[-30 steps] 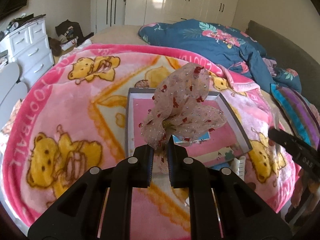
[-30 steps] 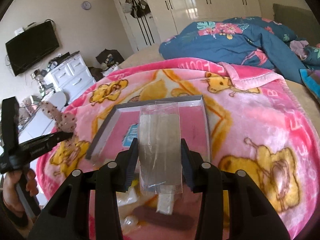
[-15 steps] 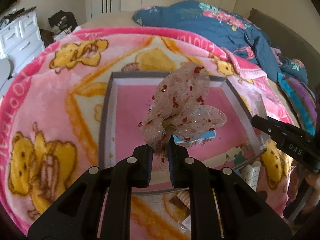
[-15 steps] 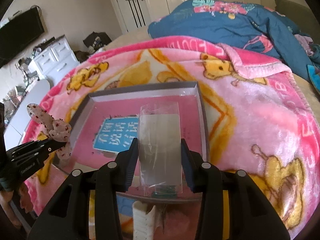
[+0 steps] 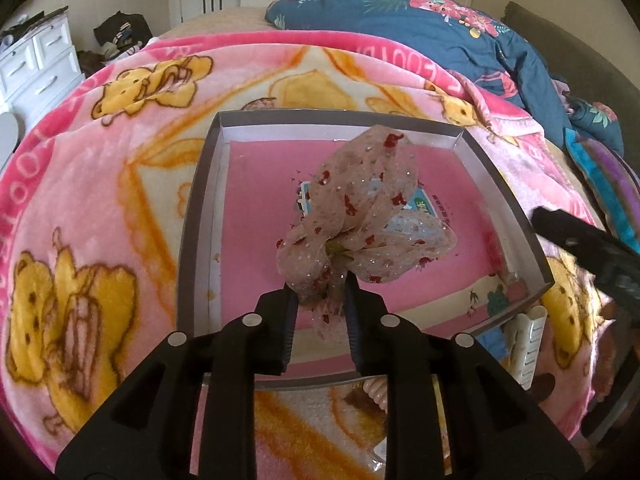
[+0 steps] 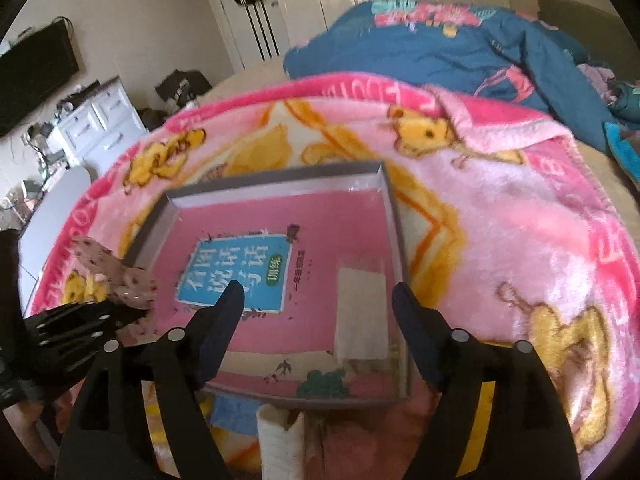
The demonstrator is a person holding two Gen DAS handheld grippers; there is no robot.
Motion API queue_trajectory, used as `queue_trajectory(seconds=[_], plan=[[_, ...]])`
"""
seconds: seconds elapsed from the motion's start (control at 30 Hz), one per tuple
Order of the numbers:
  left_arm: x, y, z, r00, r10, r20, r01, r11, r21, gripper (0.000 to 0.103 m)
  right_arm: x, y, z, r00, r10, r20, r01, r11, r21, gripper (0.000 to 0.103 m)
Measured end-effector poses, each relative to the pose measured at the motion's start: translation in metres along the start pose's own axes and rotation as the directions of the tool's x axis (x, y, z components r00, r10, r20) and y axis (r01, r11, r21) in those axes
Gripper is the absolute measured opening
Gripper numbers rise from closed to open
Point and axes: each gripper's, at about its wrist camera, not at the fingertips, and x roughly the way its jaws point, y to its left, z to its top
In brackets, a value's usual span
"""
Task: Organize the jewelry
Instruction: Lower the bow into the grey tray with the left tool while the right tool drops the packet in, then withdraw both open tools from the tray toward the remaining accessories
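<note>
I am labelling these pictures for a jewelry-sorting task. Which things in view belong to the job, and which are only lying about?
Belong to the job:
- gauze bow, between the opening left gripper
- clear packet, lying in the tray, free of the opening right gripper
- grey tray
- white clip beside the tray

Lying about:
- bear blanket
- blue quilt
- white dresser

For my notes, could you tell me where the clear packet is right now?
In the right wrist view, the clear packet lies in the grey tray, in its near right corner beside the blue-labelled pink book.
</note>
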Motion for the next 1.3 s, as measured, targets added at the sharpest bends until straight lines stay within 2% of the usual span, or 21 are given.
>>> queue_trajectory(seconds=[0.1, 0.23, 0.27, 0.33, 0.73, 1.0, 1.3], plan=[[-0.003, -0.002, -0.001, 1.000, 0.007, 0.001, -0.007, 1.000, 0.001, 0.027, -0.025, -0.004, -0.003, 0.999, 0.019, 0.040, -0.020, 1.000, 0.012, 0.082], [-0.015, -0.004, -0.001, 1.000, 0.012, 0.019, -0.012, 1.000, 0.004, 0.049, -0.055, -0.008, -0.009, 0.997, 0.024, 0.079, -0.025, 1.000, 0.010, 0.086], [-0.019, -0.005, -0.001, 1.000, 0.009, 0.027, -0.010, 1.000, 0.003, 0.051, -0.061, -0.008, -0.011, 0.996, 0.025, 0.083, -0.025, 1.000, 0.008, 0.086], [-0.029, -0.006, -0.001, 0.999, 0.014, 0.039, -0.014, 1.000, 0.003, 0.060, -0.074, -0.008, -0.015, 0.995, 0.017, 0.094, -0.017, 1.000, 0.005, 0.087], [-0.116, -0.011, -0.006, 0.984, 0.008, 0.177, -0.006, 1.000, -0.011, 0.093, -0.138, 0.002, -0.034, 0.986, 0.033, 0.165, -0.029, 0.999, -0.030, 0.090], [-0.156, -0.012, -0.023, 0.975, -0.005, 0.222, 0.006, 1.000, -0.007, 0.094, -0.173, 0.012, -0.040, 0.977, 0.051, 0.209, -0.043, 0.998, -0.042, 0.090], [-0.177, -0.020, -0.046, 0.973, -0.028, 0.230, 0.024, 0.999, 0.021, 0.094, -0.203, 0.022, -0.053, 0.968, 0.069, 0.243, -0.054, 0.996, -0.070, 0.090]])
